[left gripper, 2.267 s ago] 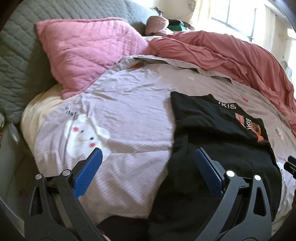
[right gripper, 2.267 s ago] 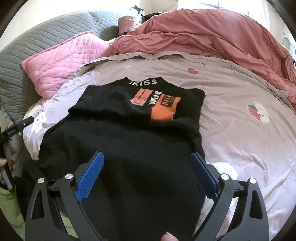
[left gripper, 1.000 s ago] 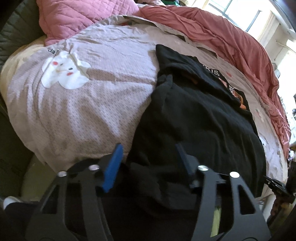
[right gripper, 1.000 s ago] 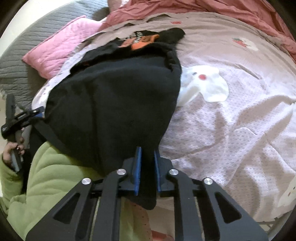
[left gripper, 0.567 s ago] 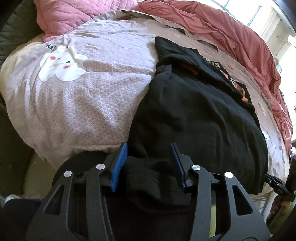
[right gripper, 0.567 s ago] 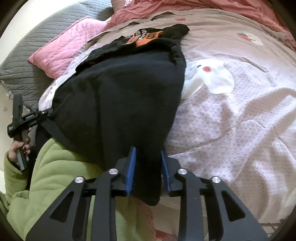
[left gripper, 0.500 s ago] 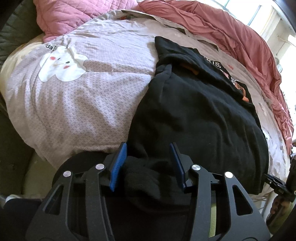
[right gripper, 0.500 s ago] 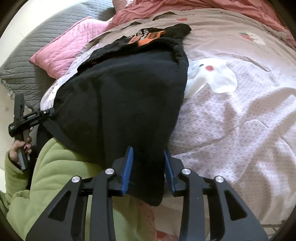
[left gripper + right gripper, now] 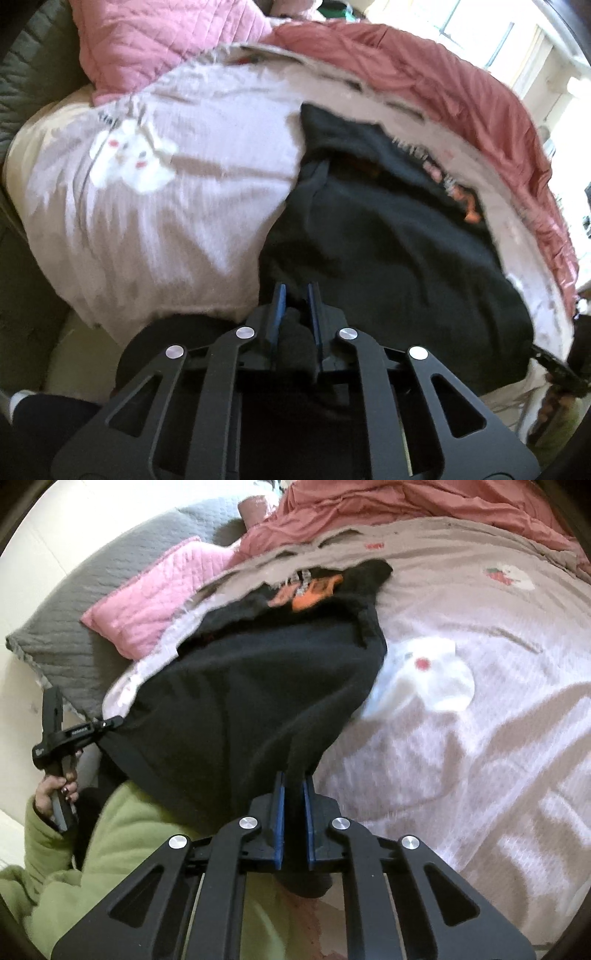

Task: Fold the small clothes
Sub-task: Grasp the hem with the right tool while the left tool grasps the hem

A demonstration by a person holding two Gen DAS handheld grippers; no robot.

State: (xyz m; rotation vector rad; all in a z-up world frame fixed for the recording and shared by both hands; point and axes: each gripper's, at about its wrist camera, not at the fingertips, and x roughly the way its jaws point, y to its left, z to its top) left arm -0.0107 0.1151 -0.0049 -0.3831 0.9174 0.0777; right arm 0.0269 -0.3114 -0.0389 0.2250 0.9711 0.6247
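A black garment [image 9: 388,236] [image 9: 258,686] with an orange print lies lengthwise on the bed, its near hem lifted off the mattress edge. My left gripper [image 9: 295,295] is shut on the hem's left corner, a wad of black cloth pinched between its blue pads. My right gripper [image 9: 293,779] is shut on the hem's right corner, and the cloth runs taut up from its pads. In the right wrist view the left gripper [image 9: 107,723] shows from the side, gripping the other corner, with a hand [image 9: 55,794] on its handle.
The bed has a pale lilac cover [image 9: 166,206] [image 9: 461,757] with white animal prints. A pink pillow [image 9: 155,40] [image 9: 147,602] and a grey quilted cushion [image 9: 74,602] lie at its head, a rust-red duvet [image 9: 443,96] along the far side. A green sleeve [image 9: 74,867] is near.
Both grippers closed from partly open onto the garment's near hem. The hem has lifted a little and the cloth now pulls taut between the two corners.
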